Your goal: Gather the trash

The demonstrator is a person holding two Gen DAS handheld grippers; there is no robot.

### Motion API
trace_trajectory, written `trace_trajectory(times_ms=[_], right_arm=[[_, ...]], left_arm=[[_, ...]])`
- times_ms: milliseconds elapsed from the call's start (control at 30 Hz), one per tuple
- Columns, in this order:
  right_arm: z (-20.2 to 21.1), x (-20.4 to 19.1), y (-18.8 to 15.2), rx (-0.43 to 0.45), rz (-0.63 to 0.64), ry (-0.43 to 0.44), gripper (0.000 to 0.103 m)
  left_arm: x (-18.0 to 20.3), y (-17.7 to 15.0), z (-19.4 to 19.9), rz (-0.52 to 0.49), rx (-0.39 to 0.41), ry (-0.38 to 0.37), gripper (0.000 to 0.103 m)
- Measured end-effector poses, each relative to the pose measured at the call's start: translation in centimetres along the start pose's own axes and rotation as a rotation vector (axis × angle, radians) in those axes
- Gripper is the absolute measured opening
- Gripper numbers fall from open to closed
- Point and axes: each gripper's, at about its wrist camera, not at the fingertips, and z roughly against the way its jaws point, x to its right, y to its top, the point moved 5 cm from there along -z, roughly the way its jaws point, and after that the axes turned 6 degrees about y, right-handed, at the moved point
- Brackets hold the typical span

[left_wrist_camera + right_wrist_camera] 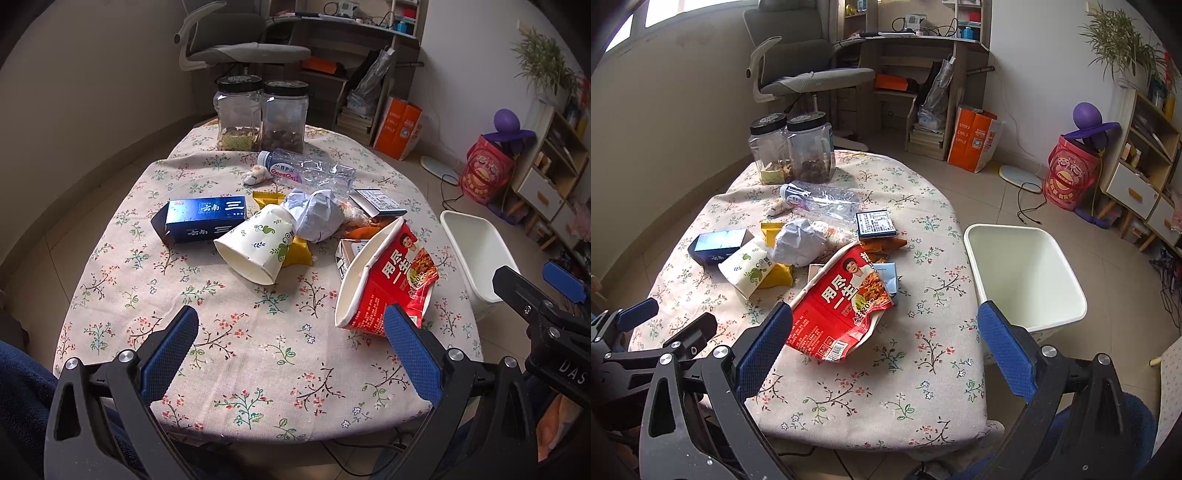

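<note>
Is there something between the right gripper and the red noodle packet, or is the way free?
Nothing visible: only bare tablecloth lies between the open right gripper and the red noodle packet.

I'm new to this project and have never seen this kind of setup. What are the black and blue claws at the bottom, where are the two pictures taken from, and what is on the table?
The claws are two hand-held grippers, one in each of a person's hands, and no robot arm is involved. Each carries a camera looking forward along its fingers.

One picture is from the left gripper, the other from the right gripper. Both are open and hold nothing.

On the floral tablecloth lies the trash:
- a red noodle package
- a tipped paper cup
- a blue box
- crumpled paper
- a crushed plastic bottle

Two jars stand at the far end. A white bin stands on the floor beside the table.
</note>
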Motion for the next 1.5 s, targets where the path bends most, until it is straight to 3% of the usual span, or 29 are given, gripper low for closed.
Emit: trace_trajectory(times_ms=[1100,1500], right_arm=[[0.0,-0.1,0.0,0.005,0.001,0.000,0.096],[0.8,0.0,1.3,0.092,-0.015,0.053,0.096]], left_arm=[[0.3,-0.5,-0.3,-0.017,-0.010,0.007,0.097],[-0.6,0.5,-1.1,-0.018,-0.030,0.027,0.097]])
